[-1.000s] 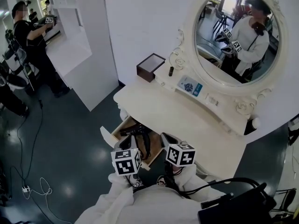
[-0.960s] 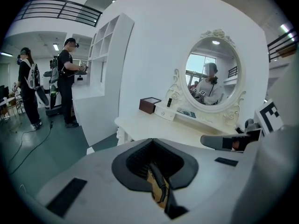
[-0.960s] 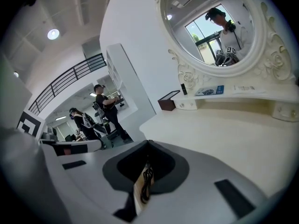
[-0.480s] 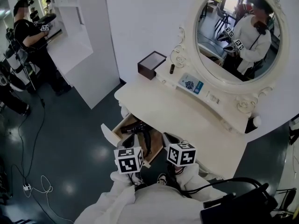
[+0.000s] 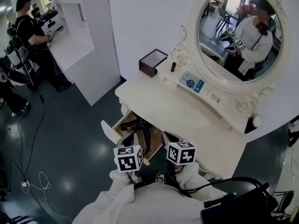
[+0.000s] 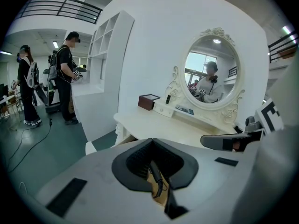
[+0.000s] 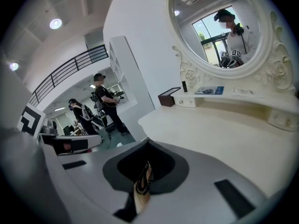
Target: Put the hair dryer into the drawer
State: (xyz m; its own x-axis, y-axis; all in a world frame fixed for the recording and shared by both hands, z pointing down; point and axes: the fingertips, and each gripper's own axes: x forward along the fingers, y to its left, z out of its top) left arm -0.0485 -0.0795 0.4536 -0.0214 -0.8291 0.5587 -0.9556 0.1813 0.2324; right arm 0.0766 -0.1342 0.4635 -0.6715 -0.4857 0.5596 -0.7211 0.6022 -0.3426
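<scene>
Head view showed hair dryer [image 5: 139,127] lying inside open drawer [image 5: 107,130] under tabletop's [image 5: 187,115] near edge. Left tool [image 6: 150,141], right tool [image 7: 147,140] closed, empty. I judged: tuck cord, push drawer front squarely.

You hold two: left claw [image 6: 152,143], right claw [image 7: 147,141]. Ahead of them: one dryer [image 5: 138,126], one drawer [image 5: 107,130], one mirror [image 5: 211,14], one box [image 5: 151,63].
</scene>
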